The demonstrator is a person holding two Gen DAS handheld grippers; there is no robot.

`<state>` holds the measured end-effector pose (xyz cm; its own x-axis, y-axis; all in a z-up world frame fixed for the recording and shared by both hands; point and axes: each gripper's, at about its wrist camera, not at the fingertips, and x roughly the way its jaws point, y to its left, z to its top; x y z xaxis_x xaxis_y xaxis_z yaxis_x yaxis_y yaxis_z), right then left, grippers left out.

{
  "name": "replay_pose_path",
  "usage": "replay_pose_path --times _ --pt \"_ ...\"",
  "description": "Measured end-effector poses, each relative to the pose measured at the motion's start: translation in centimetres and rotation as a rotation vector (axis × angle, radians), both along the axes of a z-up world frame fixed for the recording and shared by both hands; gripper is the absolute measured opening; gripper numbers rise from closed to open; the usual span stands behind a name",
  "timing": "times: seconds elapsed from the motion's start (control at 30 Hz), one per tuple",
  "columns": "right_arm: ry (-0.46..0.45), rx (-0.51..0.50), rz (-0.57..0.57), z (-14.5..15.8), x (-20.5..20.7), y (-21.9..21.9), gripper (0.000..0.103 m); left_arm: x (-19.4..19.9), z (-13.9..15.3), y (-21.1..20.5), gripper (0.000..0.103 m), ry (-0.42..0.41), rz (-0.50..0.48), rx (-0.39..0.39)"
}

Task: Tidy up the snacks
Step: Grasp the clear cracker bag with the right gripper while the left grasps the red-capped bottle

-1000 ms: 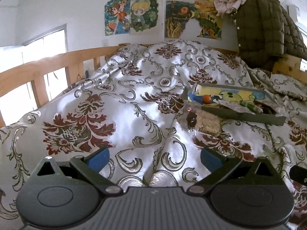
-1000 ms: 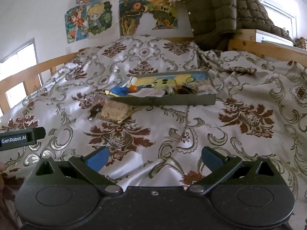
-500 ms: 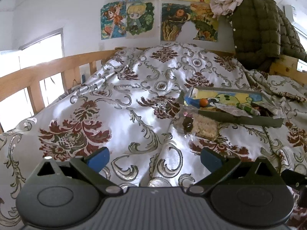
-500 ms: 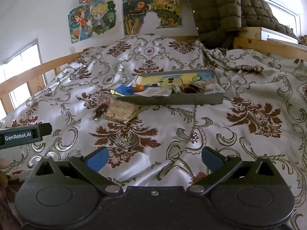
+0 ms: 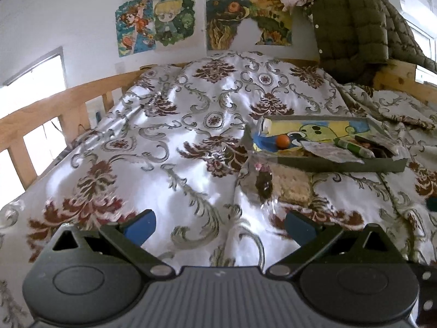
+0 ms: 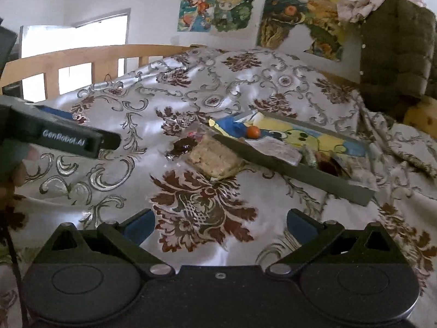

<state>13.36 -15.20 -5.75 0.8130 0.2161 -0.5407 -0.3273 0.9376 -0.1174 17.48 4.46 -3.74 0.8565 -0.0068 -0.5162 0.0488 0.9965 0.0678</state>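
Snack packet: a clear packet point(image 5: 284, 187) point(image 6: 211, 158) of pale crumbly snack with a dark piece at its left end is lying on the bedspread, touching the near wall of the tray.
Tray: a shallow grey tray point(image 5: 341, 164) point(image 6: 295, 168) is sitting right of centre, holding an orange ball point(image 5: 282, 141) point(image 6: 254, 131), a green tube point(image 5: 352, 146) and wrappers.
Left gripper: the left gripper point(image 5: 218, 222) is hovering near the packet, jaws spread apart, gripping nothing.
Right gripper: the right gripper point(image 6: 220, 222) is hanging wide apart over the bedspread point(image 6: 202, 210), empty.
Surroundings: a wooden rail point(image 5: 54, 109) is running along the left; a green quilted jacket point(image 5: 352, 24) is hanging far right; cartoon posters point(image 5: 166, 22) are covering the far wall.
In the way: nothing is lying between either gripper and the packet.
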Motion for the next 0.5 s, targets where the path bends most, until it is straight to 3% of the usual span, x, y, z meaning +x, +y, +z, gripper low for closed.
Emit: replay_pose_path --times 0.13,0.23,0.5 --pt "0.003 -0.004 0.047 -0.5 2.8 0.0 0.102 3.0 0.0 -0.5 0.103 0.003 -0.066 -0.007" --pt "0.001 -0.017 0.075 -1.3 5.6 0.1 0.102 6.2 -0.8 -1.2 0.103 0.048 -0.130 -0.008" --pt "0.010 -0.098 0.176 -3.9 12.6 0.8 0.102 12.8 -3.7 -2.3 0.103 0.105 -0.175 -0.014"
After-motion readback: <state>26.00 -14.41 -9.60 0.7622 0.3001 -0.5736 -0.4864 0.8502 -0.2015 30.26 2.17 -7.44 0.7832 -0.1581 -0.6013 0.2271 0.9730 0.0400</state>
